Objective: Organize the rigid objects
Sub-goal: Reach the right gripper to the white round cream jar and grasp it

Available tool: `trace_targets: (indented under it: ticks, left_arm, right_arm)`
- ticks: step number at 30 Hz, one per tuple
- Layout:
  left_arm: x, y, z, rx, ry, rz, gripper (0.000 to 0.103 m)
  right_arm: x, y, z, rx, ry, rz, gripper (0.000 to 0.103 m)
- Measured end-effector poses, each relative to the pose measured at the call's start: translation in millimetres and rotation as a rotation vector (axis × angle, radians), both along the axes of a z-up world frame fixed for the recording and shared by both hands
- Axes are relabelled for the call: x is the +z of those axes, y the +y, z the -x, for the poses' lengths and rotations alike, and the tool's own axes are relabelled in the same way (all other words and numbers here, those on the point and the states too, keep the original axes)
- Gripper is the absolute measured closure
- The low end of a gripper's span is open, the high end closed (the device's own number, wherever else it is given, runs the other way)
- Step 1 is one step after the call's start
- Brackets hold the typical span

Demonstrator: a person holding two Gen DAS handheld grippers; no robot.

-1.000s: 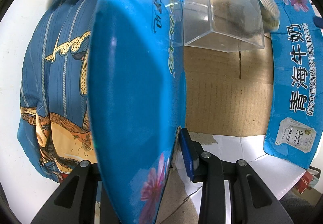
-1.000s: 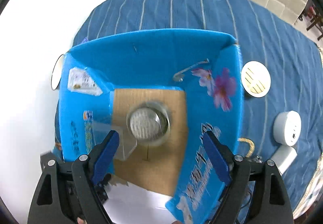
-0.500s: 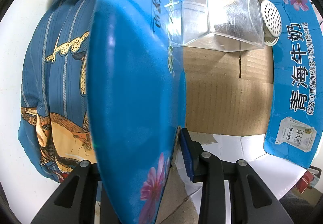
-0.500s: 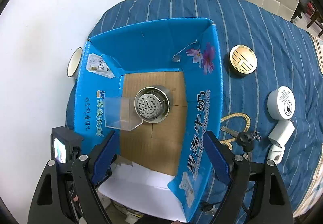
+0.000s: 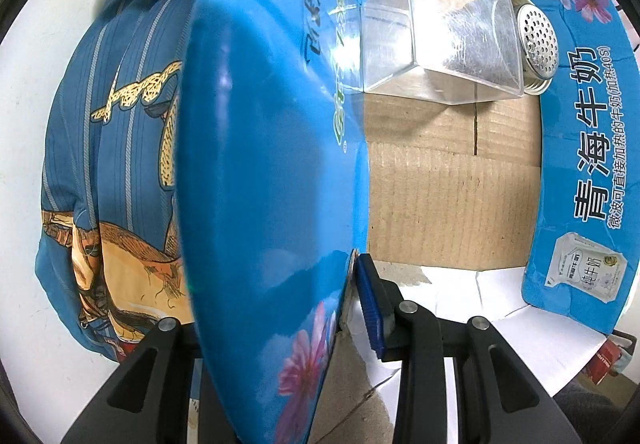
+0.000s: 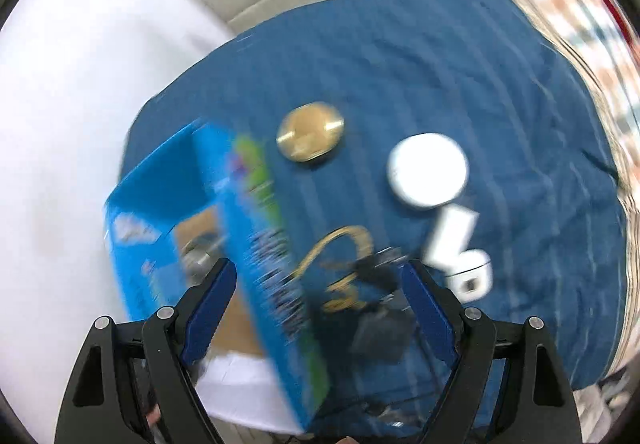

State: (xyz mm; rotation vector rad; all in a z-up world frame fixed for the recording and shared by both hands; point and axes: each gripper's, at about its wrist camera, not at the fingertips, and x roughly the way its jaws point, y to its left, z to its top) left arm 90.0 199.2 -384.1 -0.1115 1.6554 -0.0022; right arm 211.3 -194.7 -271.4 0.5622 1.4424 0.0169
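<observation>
On the striped blue tablecloth [image 6: 420,55], the left gripper [image 5: 352,308] is clamped on the side wall of the blue cardboard box [image 5: 272,147]. Inside lie a clear square plastic container [image 5: 440,31] and a perforated steel strainer [image 5: 536,43], touching. Alongside, the right gripper [image 6: 320,308] hangs empty, jaws wide, above blurred black keys [image 6: 380,268].

Left wrist view: sharp, evenly bright, fisheye bending toward the rim, black vignette at corners. Glare streaks on the clear plastic box [image 5: 440,27] at one o'clock; soft sheen on the blue carton wall [image 5: 264,147]. Right wrist view: heavy motion blur throughout, worst at three o'clock.
</observation>
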Motion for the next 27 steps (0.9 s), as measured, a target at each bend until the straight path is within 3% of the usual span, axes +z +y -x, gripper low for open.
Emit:
trace_targets:
  ticks: [3, 7, 8, 9, 10, 21, 27]
  left_arm:
    - [0.7, 0.3, 0.3, 0.002, 0.002, -0.001, 0.071]
    - [1.5, 0.4, -1.0, 0.002, 0.006, -0.002, 0.071]
    - [1.9, 0.5, -1.3, 0.001, 0.007, -0.003, 0.071]
    - [2.3, 0.2, -1.5, -0.002, 0.008, -0.005, 0.071]
    - [2.5, -0.7, -2.3, -0.005, 0.008, -0.005, 0.071]
    - [1.5, -1.9, -6.5, 0.002, 0.015, -0.002, 0.071]
    - [-0.1, 0.9, -6.1, 0.002, 0.013, -0.002, 0.071]
  right_arm:
    - [-22.4, -32.1, -10.7, -0.045, 0.027, 0.04, 0.016]
    - [-57.1, -57.5, -24.8, -0.085, 0.093, 0.013, 0.015]
    - [-67.3, -60.6, -30.5, -0.08, 0.112, 0.016, 0.011]
    - [-73.3, -61.7, -32.5, -0.081, 0.123, 0.027, 0.001]
    - [-80.2, -63.0, -36.1, -0.083, 0.13, 0.029, 0.0]
    - [-131.1, -37.5, -69.9, -0.034, 0.222, 0.061, 0.0]
    - [-143.6, -25.1, -77.4, -0.041, 0.245, 0.068, 0.0]
